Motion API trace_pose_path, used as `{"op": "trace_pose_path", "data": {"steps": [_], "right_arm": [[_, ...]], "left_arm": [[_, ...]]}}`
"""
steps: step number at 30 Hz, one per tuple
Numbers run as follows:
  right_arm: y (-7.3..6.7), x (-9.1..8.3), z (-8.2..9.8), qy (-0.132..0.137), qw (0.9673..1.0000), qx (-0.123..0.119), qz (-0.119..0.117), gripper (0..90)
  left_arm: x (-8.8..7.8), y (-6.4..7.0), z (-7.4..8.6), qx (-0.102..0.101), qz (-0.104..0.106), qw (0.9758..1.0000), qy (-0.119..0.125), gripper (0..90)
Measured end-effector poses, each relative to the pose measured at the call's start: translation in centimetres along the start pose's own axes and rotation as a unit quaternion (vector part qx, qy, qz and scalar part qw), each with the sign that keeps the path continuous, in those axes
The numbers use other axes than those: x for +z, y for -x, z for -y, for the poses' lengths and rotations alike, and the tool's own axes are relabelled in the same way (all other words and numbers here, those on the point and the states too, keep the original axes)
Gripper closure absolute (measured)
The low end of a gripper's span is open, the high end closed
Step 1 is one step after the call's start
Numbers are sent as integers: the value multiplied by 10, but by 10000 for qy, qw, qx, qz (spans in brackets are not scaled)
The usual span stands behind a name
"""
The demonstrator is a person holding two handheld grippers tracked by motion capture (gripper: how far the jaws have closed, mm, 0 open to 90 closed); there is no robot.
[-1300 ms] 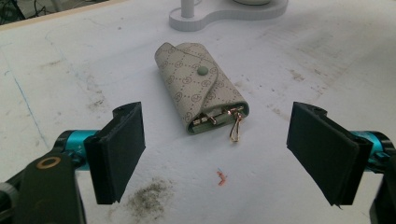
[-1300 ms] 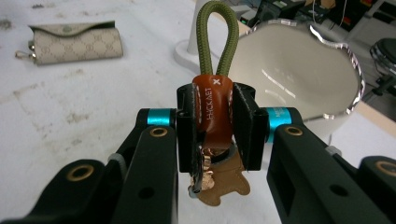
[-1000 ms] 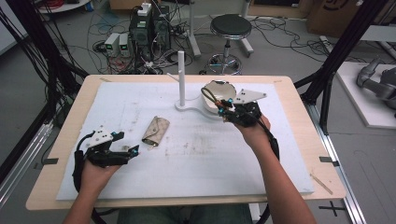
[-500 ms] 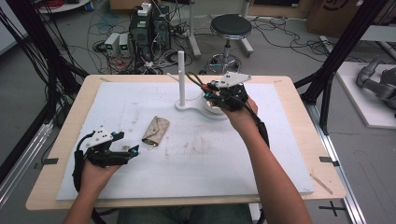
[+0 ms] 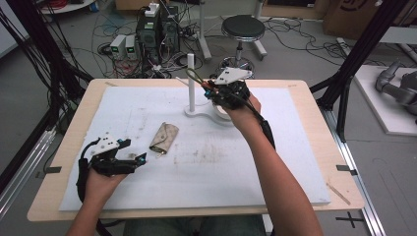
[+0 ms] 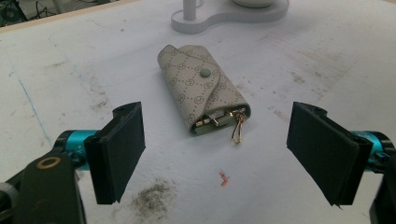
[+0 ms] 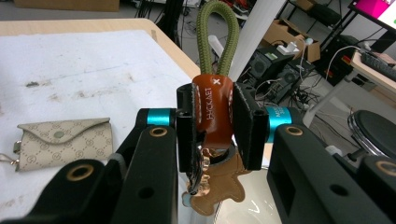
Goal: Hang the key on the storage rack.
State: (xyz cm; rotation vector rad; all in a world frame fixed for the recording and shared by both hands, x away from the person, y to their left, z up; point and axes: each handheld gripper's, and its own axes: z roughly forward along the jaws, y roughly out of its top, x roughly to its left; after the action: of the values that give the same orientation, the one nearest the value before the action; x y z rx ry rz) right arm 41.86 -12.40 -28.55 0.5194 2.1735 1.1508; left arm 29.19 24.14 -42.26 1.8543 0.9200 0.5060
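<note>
Your right gripper (image 7: 212,128): jaws clamped on the brown leather tab of a keychain (image 7: 214,112), its olive cord loop (image 5: 193,74) raised beside the white post of the stand (image 5: 191,73). Your left gripper (image 6: 219,149): jaws spread wide, holding nothing, low over the white mat (image 5: 275,162). Beige key pouch (image 6: 203,88): flat on mat, just ahead of left jaws, snap fastened, gold hook protruding.

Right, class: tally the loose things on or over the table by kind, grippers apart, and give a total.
Key pouches: 1, the beige key pouch lying on the mat.
Keychains: 1, the keychain with an olive cord loop, clamped in the right gripper.
Peg stands: 1, the white stand.
Total: 3.
</note>
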Motion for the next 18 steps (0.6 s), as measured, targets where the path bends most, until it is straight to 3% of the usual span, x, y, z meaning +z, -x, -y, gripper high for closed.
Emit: {"op": "trace_pose_path", "data": {"steps": [15, 18], "right_arm": [[-4, 19, 4, -338, 9994, -9, 52, 724], [-5, 21, 5, -359, 9993, -12, 88, 645]], "left_arm": [[1, 0, 1, 24, -21, 10000, -62, 192], [0, 0, 1, 28, -25, 10000, -65, 193]]}}
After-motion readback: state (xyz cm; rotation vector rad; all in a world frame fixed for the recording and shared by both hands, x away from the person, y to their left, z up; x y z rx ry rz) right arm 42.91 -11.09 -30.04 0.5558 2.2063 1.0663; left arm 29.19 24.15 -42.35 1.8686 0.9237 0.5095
